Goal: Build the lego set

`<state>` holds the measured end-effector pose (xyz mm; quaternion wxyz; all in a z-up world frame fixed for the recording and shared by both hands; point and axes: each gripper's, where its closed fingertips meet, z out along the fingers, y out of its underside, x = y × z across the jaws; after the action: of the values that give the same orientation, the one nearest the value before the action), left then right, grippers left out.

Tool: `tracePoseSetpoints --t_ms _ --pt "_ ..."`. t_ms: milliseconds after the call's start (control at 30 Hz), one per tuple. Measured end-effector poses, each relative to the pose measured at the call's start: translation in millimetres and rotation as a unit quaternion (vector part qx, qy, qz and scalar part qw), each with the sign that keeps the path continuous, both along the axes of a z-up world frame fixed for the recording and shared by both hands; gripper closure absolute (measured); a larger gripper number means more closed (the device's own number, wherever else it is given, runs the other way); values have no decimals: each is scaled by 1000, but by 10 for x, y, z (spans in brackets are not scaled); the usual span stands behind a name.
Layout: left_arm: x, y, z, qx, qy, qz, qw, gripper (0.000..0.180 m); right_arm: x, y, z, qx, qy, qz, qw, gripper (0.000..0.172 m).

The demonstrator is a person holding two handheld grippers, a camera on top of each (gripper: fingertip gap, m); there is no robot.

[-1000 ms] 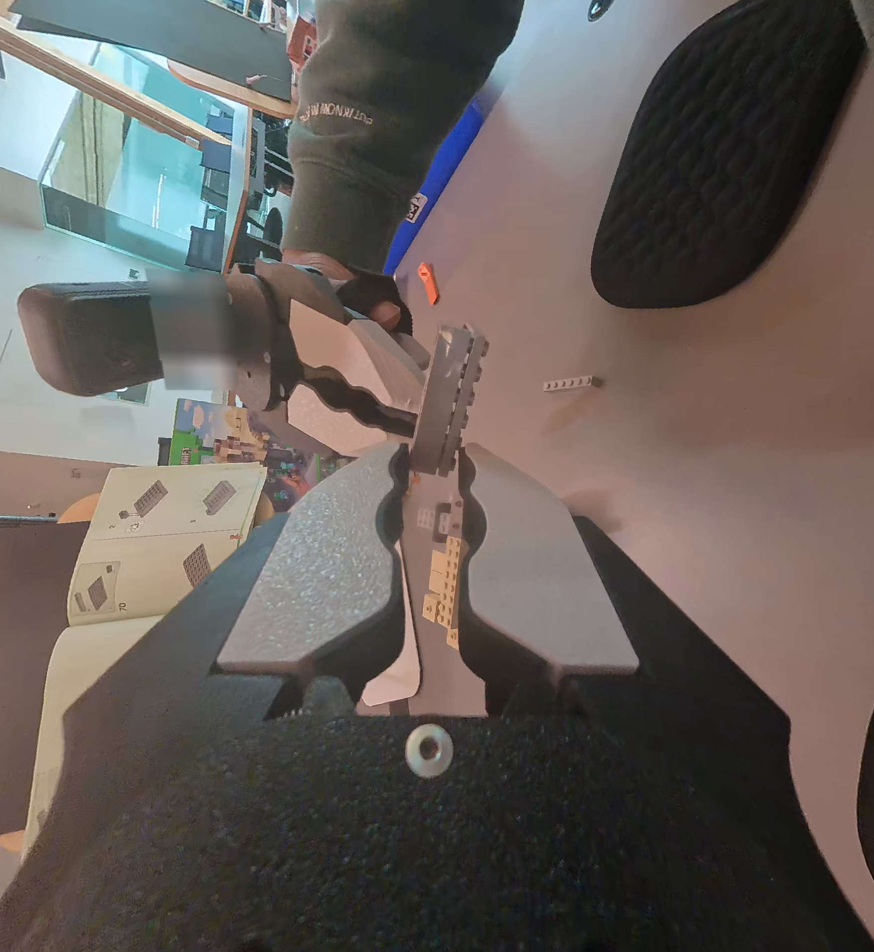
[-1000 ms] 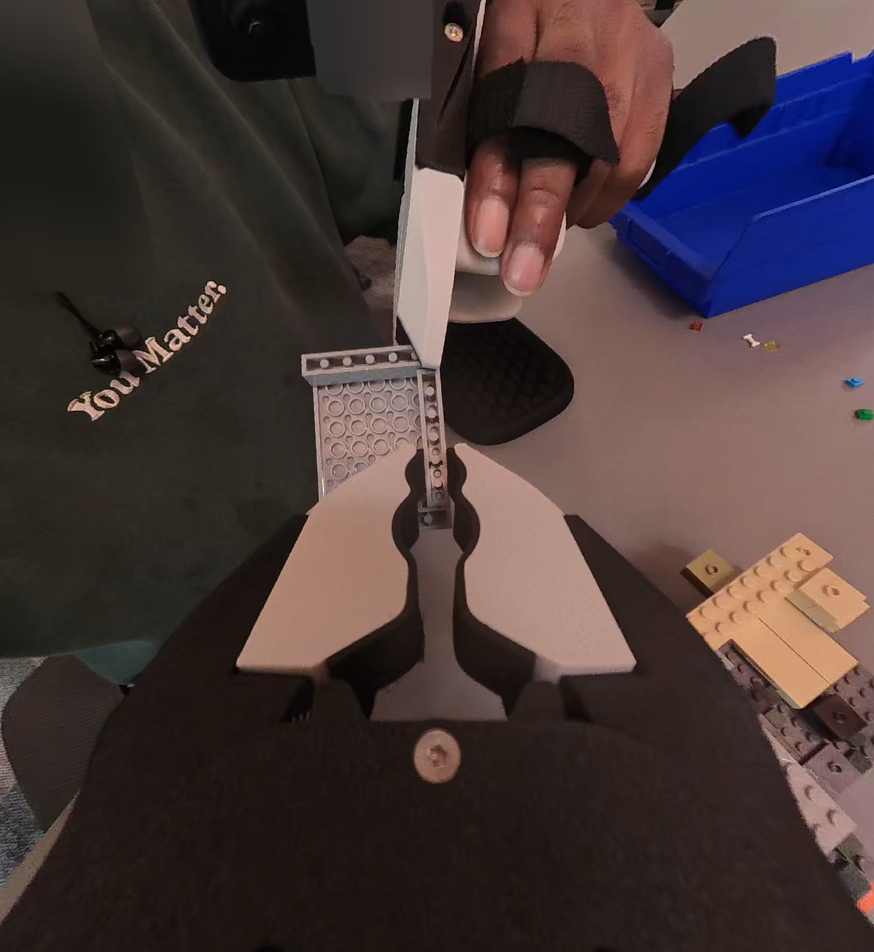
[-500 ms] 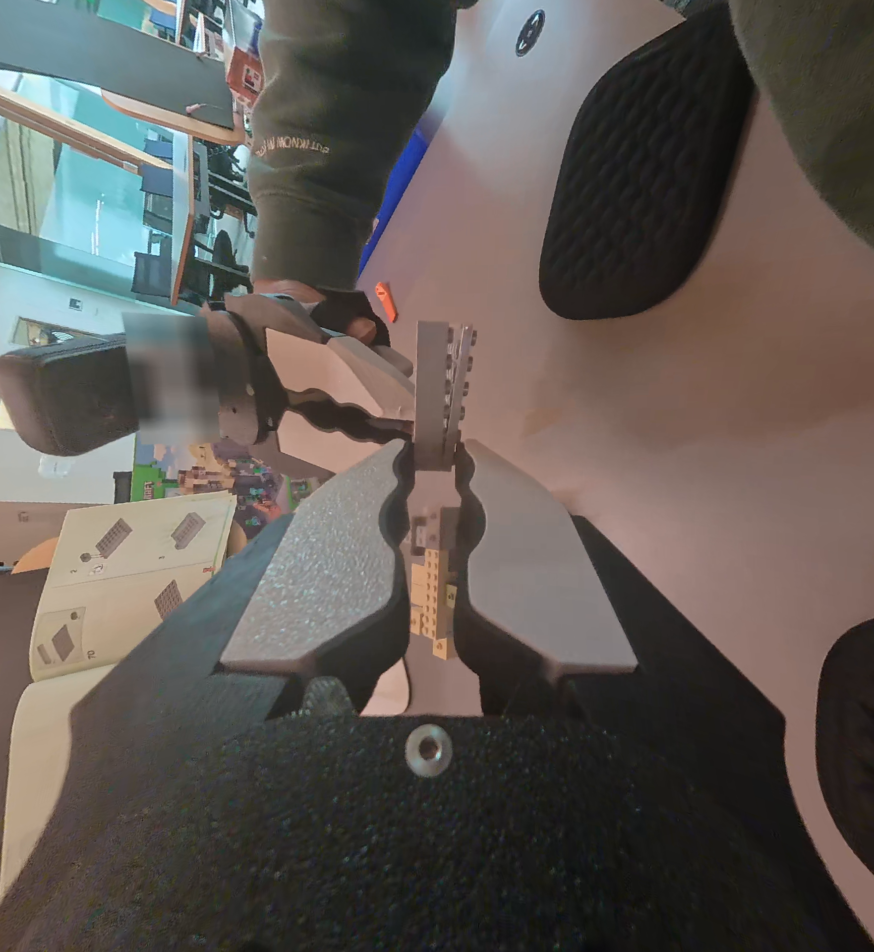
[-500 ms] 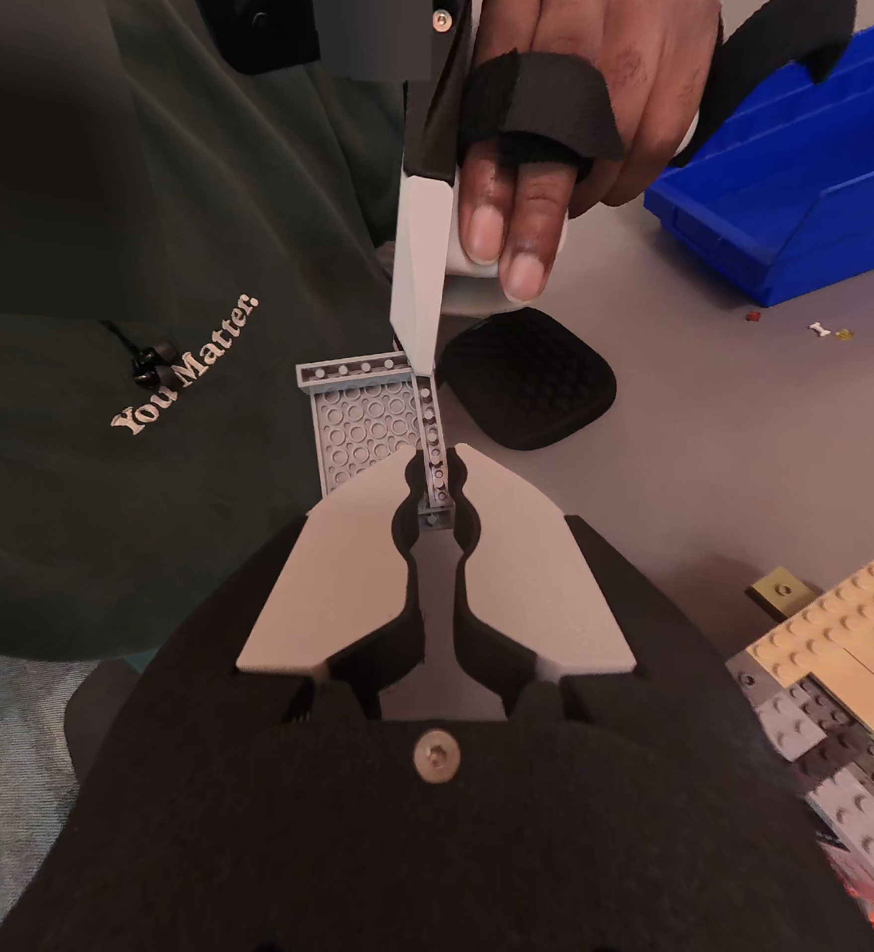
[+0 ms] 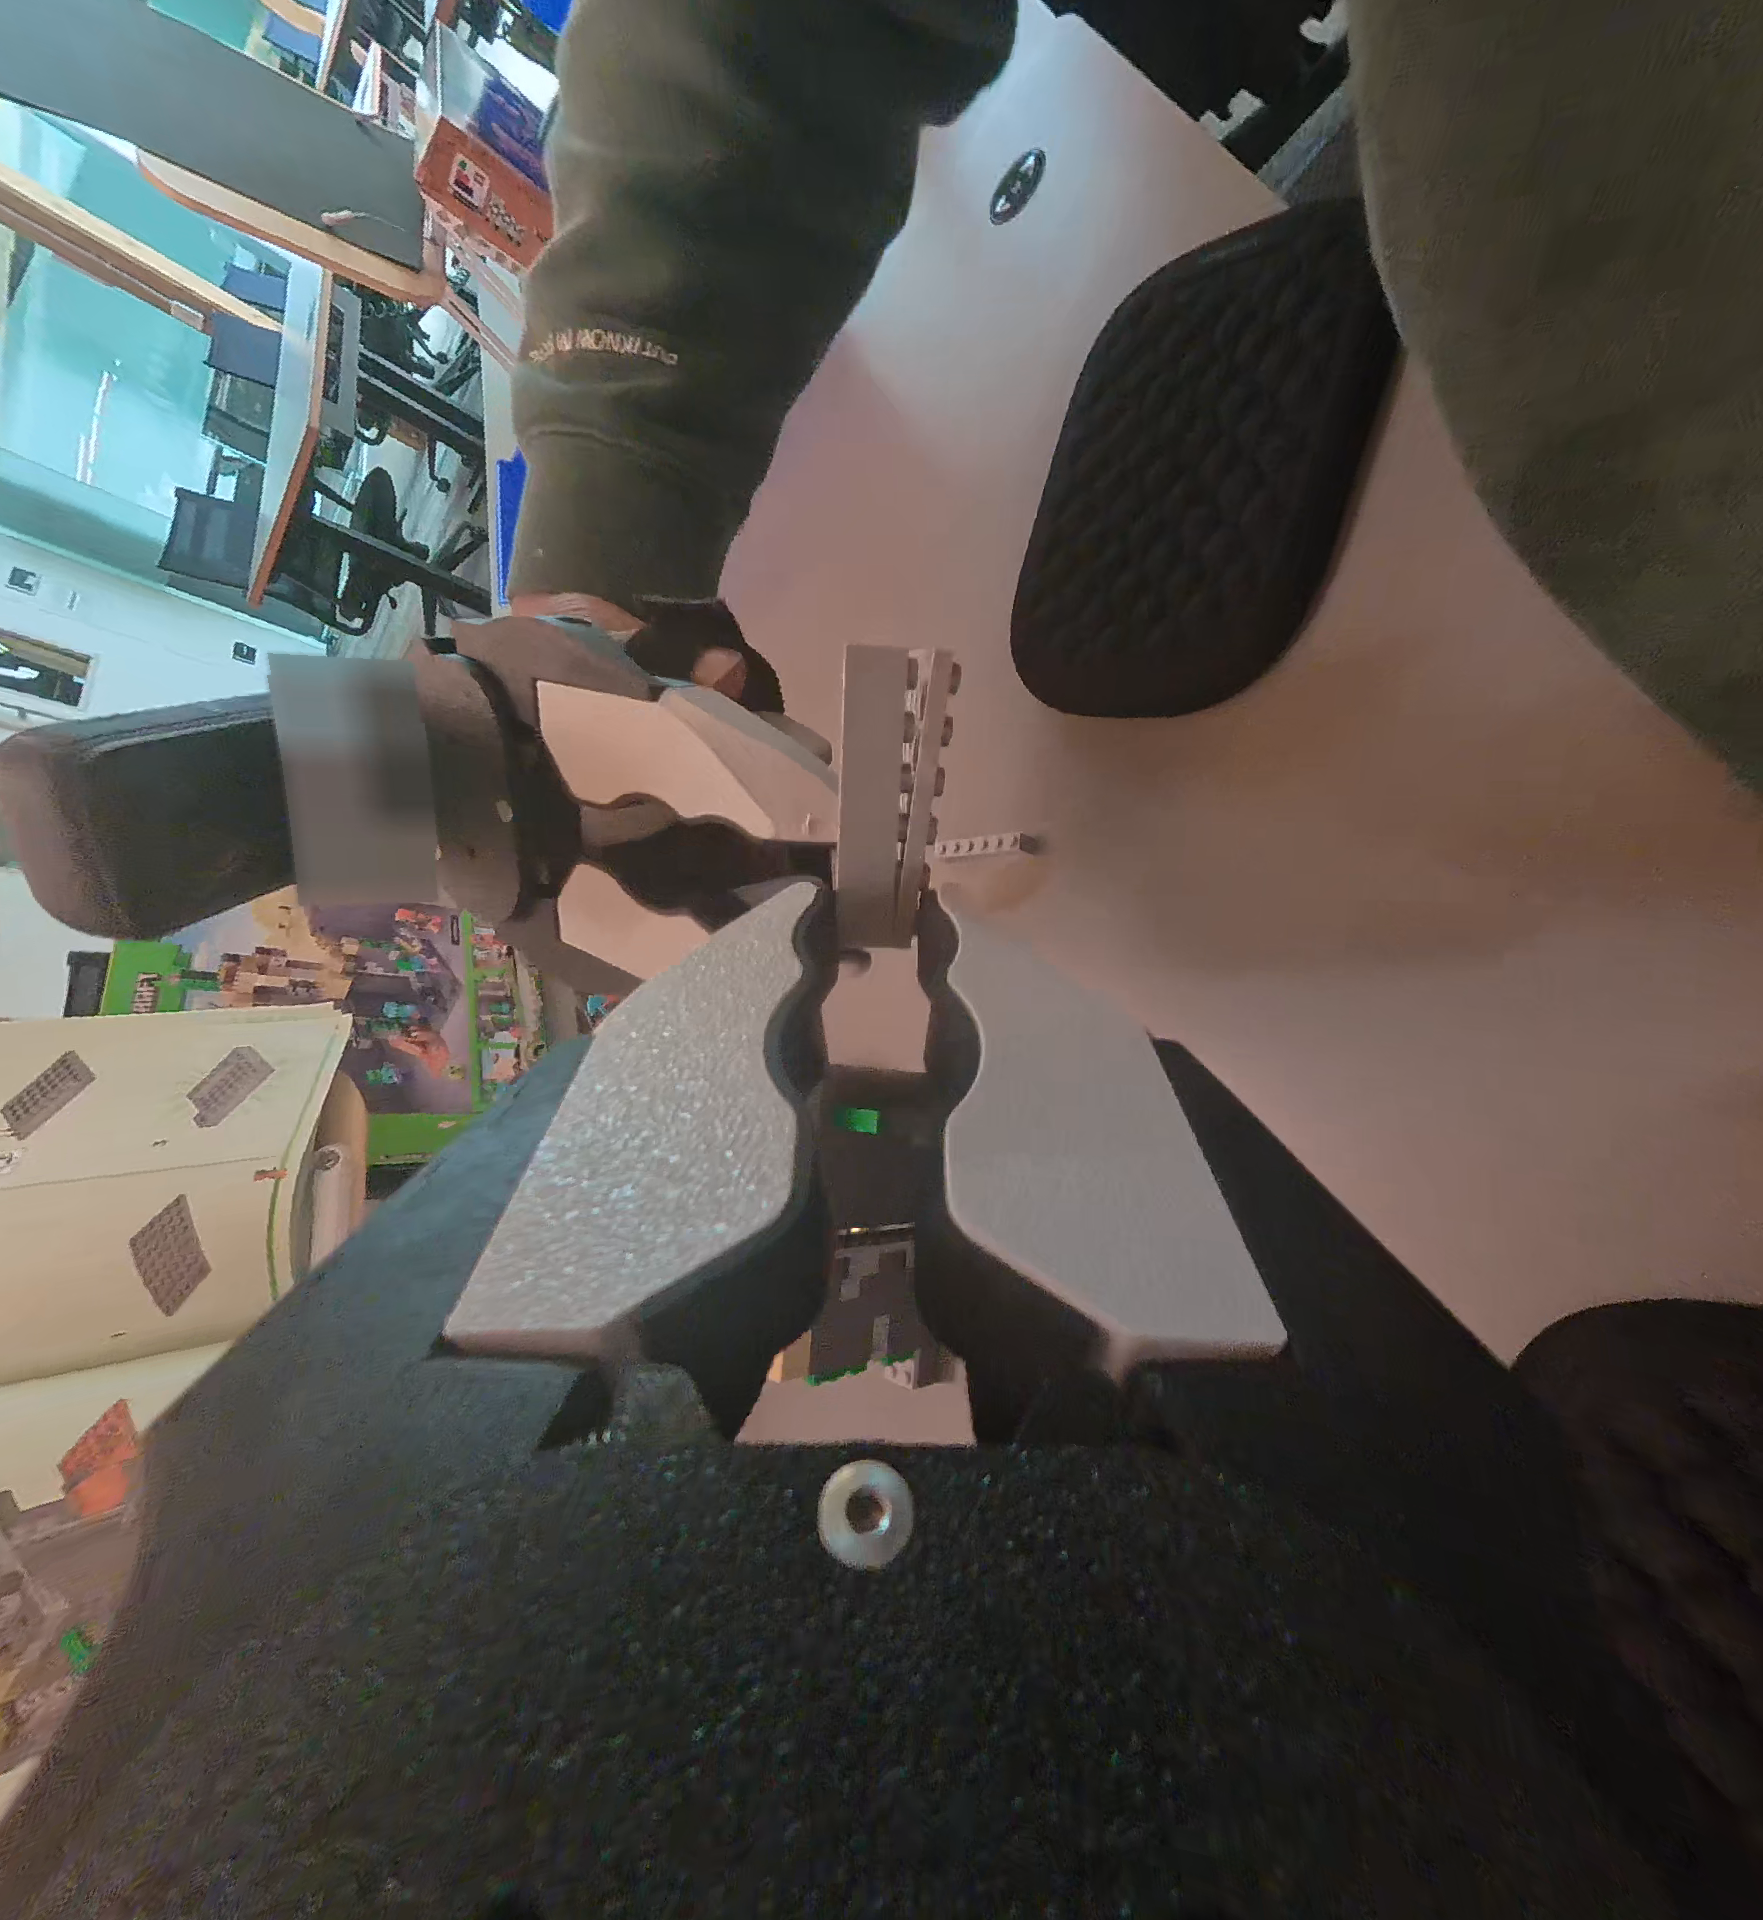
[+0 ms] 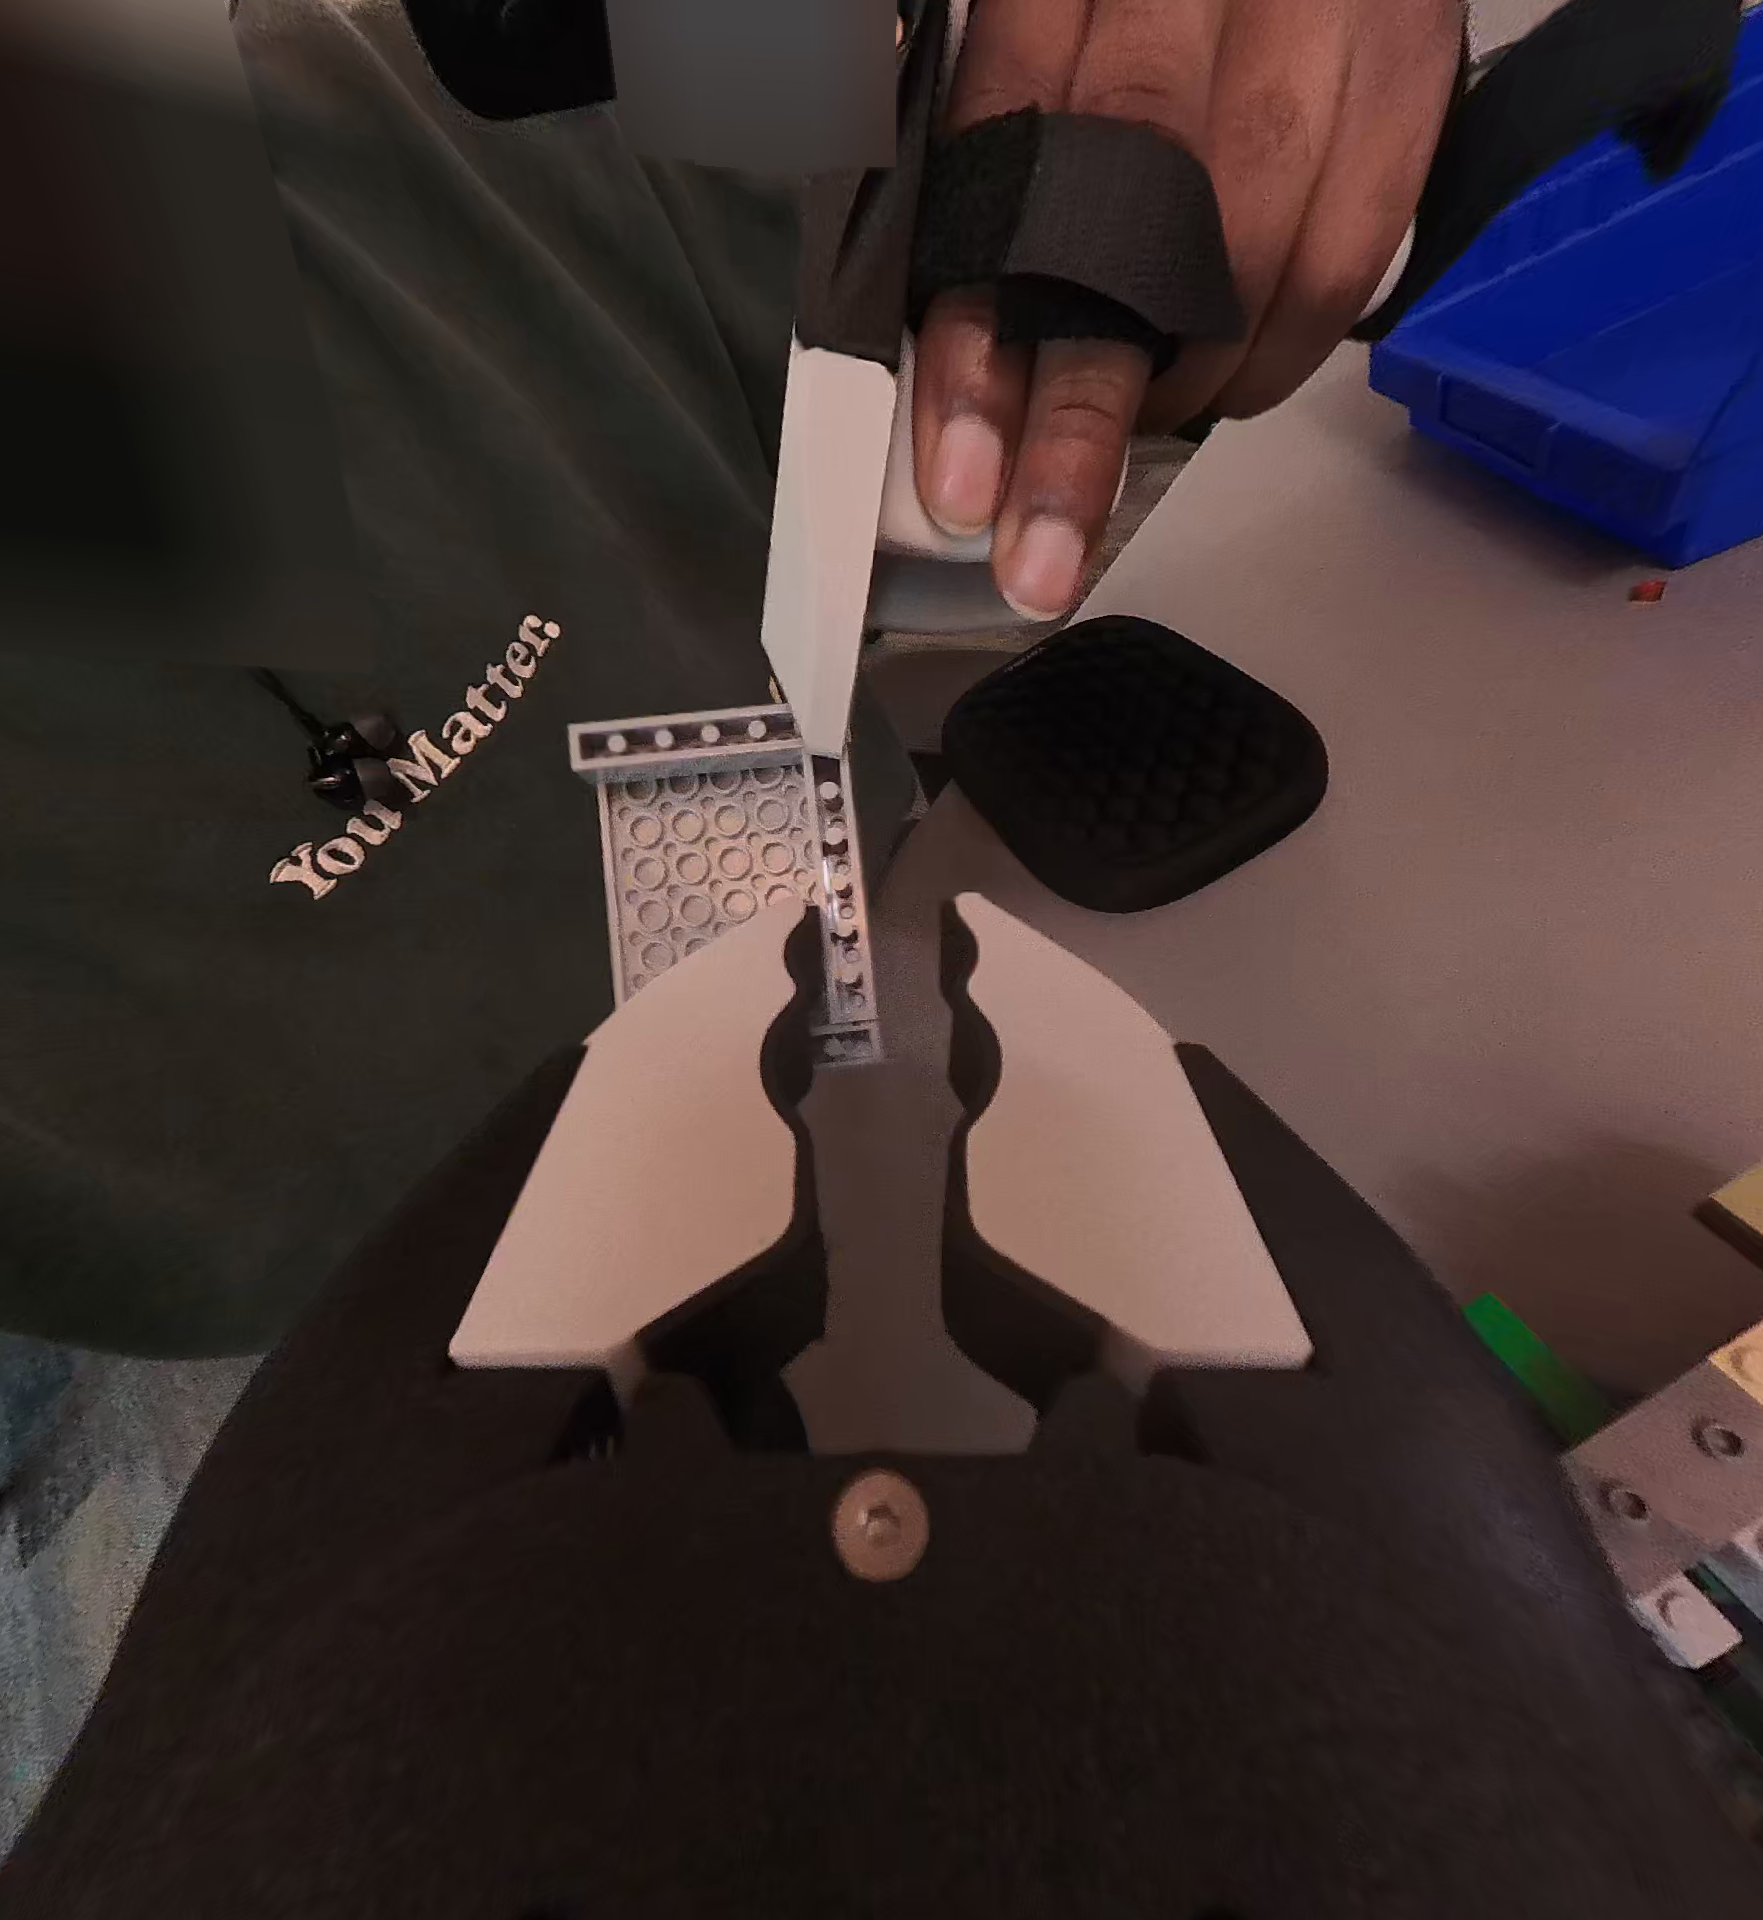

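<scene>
Grey studded plate assembly (image 5: 892,790) stands edge-up, apparently pinched at its lower end, above the table.

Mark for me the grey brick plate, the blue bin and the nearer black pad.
grey brick plate (image 6: 705,862): right wrist view, on its underside with the round sockets.
blue bin (image 6: 1625,343): right wrist view, on its front wall.
black pad (image 6: 1131,764): right wrist view, on the middle of its textured top.

Grey studded brick assembly (image 6: 711,852), blue bin (image 6: 1625,416), black dimpled pad (image 6: 1137,758), dark-green sweatshirt (image 6: 337,520)
</scene>
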<state>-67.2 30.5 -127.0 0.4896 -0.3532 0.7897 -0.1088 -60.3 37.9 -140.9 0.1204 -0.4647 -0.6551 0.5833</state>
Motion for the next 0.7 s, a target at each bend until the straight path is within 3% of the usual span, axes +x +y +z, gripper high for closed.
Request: tracePoseSetpoints --t_ms 133,233,300,433,500,700 --pt "-34 100 9 -14 -3 24 1000 165 36 122 95 50 16 -34 998 137" --pt "-106 292 -67 -36 15 71 997 165 122 236 251 169 49 -110 978 131" --pt "-156 439 -149 -61 30 111 992 165 151 240 267 274 53 -165 946 127" --pt "-195 615 -280 -111 58 168 978 165 63 269 155 449 51 -271 850 125" --pt "-181 650 -302 -133 71 186 971 165 -9 282 39 482 46 -293 825 126" --pt "-132 630 -301 -133 107 209 963 165 -134 414 -14 483 62 -327 810 138"
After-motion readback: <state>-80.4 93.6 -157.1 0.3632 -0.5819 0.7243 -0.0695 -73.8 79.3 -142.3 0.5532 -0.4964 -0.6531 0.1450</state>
